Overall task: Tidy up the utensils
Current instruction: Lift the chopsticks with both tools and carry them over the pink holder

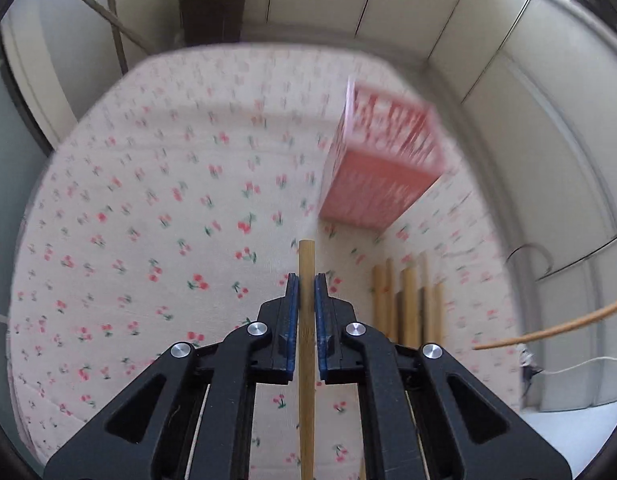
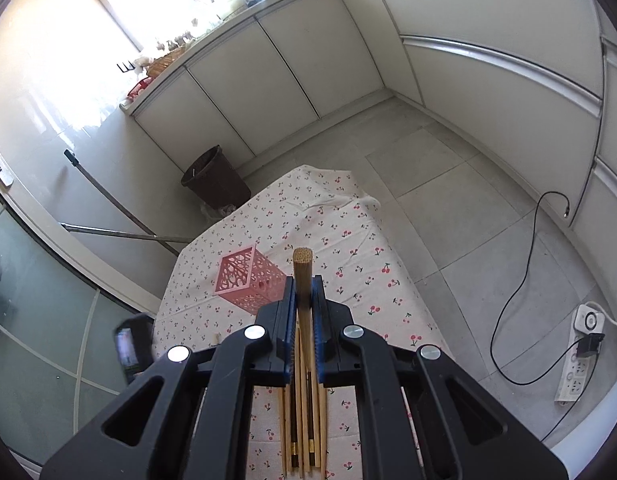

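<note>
Each gripper, left (image 1: 306, 280) and right (image 2: 304, 280), clamped one chopstick (image 1: 307, 264); the pink holder (image 2: 250, 280) mid-frame looked empty, with chopsticks (image 2: 304, 420) below on the surface (image 2: 348, 220).

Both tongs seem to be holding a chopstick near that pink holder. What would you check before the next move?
1. Left tongs shut on a light bamboo chopstick: ok.
2. Right tongs shut on a thicker brown-sided wooden chopstick: ok.
3. Pink perforated plastic holder lying on its side on the cherry-print tablecloth, not upright: not ok for dropping sticks in.
4. Holder's open end unobstructed: cannot tell; the left wrist view is blurred.
5. Remaining wooden chopsticks lying together on the cloth below the right tongs: ok.
6. Room around the holder on the cloth: ok.
</note>
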Available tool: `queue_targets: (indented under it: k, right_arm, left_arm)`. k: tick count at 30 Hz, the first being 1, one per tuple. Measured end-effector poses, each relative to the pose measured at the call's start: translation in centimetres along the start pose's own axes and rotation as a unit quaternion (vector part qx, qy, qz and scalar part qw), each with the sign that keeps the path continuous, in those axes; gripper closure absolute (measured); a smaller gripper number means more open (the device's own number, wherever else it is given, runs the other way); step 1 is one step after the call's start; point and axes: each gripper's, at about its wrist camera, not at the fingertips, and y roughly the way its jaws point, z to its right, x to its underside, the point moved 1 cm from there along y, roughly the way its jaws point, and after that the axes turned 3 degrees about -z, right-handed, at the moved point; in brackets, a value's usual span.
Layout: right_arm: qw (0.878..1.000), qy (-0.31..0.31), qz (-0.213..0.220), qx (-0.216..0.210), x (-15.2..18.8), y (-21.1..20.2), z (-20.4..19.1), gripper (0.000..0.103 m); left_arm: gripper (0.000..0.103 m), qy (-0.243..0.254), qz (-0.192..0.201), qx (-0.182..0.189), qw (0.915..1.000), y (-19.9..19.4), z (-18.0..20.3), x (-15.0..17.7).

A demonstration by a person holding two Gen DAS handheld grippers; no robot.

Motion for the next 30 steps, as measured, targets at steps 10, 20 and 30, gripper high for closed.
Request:
queue_targets:
  k: [10, 20, 30]
  right_arm:
    - [1.0, -0.004, 0.02, -0.017, -0.7, -2.1, -1.1, 0.095]
    - [1.0, 0.008, 0.007, -0.013, -1.2, -1.4, -0.8, 0.095]
    - [1.0, -0.009, 0.026, -0.011, -4.3, -1.0, -2.8, 0.093]
  left_arm:
    - [0.096, -0.027, 0.193, 0.068, 0.9785, -15.2, 1.1, -2.8]
    - [0.096, 0.007, 0.272, 0.079, 0.9589, -15.4, 4.6, -5.9]
    - [0.096, -0.014, 0.321, 0.077, 0.944, -16.1, 4.4, -11.6]
